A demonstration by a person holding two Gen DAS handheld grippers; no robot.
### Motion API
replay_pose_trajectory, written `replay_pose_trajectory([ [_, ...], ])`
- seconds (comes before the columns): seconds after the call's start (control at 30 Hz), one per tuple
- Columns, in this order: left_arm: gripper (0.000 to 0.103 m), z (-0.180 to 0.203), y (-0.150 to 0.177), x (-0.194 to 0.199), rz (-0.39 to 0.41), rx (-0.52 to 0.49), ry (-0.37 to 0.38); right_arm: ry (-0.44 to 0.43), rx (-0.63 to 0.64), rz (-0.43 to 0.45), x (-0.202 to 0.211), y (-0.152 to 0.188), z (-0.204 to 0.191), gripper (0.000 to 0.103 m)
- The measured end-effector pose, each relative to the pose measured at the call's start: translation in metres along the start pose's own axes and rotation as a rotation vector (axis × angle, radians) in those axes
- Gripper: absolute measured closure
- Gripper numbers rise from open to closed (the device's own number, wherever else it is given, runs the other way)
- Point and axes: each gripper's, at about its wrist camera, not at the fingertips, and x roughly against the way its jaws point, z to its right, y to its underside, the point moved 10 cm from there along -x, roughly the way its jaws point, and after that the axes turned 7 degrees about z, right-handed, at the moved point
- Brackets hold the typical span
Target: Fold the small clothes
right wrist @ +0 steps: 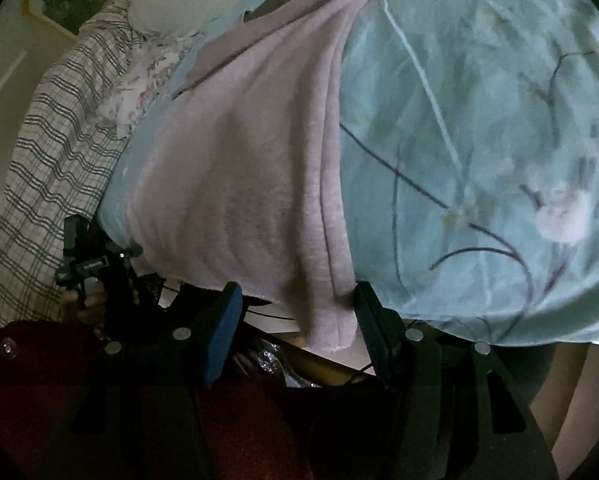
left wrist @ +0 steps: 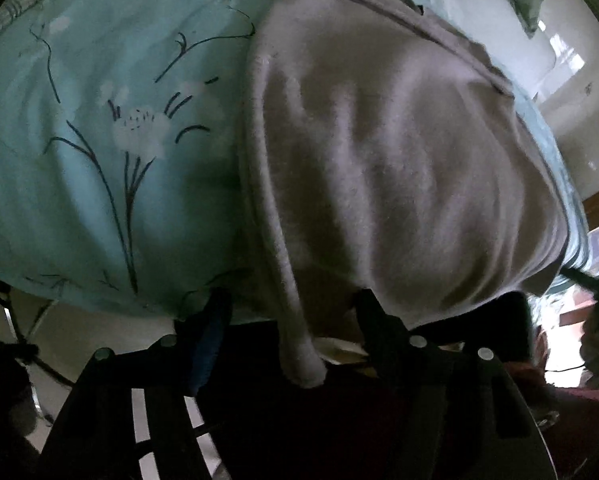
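In the left wrist view, a pale pinkish-grey garment (left wrist: 395, 168) lies spread over a light blue bedsheet (left wrist: 79, 168) printed with dark stems and white flowers, filling the centre and right of the frame from the top edge down to the lower middle. Its near hem hangs over the edge of the bed, and a rolled corner of it droops at the bottom centre between the two fingers of the left tongs (left wrist: 291, 312). The fingers stand wide apart, one with a blue pad at lower left and a dark one at lower right, and they do not pinch the cloth, though the hem drapes between them. A bright wall and window show at the far right edge, and pale floor shows at lower left. In the right wrist view, the same garment (right wrist: 243, 184) runs from the top centre down to the bottom centre, gathered into long folds along its right side, with the bedsheet (right wrist: 479, 140) filling the right half of the frame. A checked cloth (right wrist: 47, 152) lies along the left edge, and a small floral cloth (right wrist: 139, 88) sits just beside it. The right tongs (right wrist: 295, 304) are spread wide, and the garment's lower corner hangs between the fingers, brushing the right one.
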Motion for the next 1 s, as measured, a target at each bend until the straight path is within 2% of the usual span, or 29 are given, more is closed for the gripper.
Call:
replay_pose_trajectory([
  [0.17, 0.043, 0.013, -0.006, 0.000, 0.002, -0.035, 0.089, -0.039, 0.035, -0.032, -0.021, 0.005, -0.011, 0.044],
  [0.23, 0.055, 0.013, -0.003, -0.003, -0.012, -0.070, 0.084, -0.042, 0.074, -0.026, -0.024, 0.007, -0.020, 0.044],
  [0.27, 0.061, 0.014, -0.003, -0.003, -0.014, -0.082, 0.077, -0.052, 0.089, -0.021, -0.024, 0.008, -0.024, 0.053],
  [0.3, 0.077, 0.013, -0.003, -0.003, -0.014, -0.093, 0.073, -0.064, 0.097, -0.020, -0.023, 0.009, -0.028, 0.069],
  [0.33, 0.093, 0.013, -0.001, -0.001, -0.012, -0.103, 0.082, -0.088, 0.093, -0.020, -0.021, 0.009, -0.032, 0.077],
  [0.37, 0.095, 0.014, -0.001, -0.001, -0.008, -0.104, 0.093, -0.116, 0.082, -0.015, -0.017, 0.010, -0.036, 0.088],
  [0.53, 0.098, 0.013, -0.001, 0.023, 0.042, -0.115, 0.144, -0.270, 0.038, 0.078, 0.016, -0.004, -0.057, 0.094],
  [0.67, 0.099, 0.023, -0.007, 0.058, 0.116, -0.104, 0.240, -0.375, 0.006, 0.181, 0.046, -0.025, -0.073, 0.095],
  [0.83, 0.099, 0.035, -0.031, 0.096, 0.226, -0.063, 0.328, -0.465, -0.023, 0.294, 0.070, -0.055, -0.089, 0.095],
  [1.0, 0.099, 0.040, -0.076, 0.129, 0.349, -0.003, 0.393, -0.467, -0.054, 0.407, 0.091, -0.092, -0.081, 0.095],
])
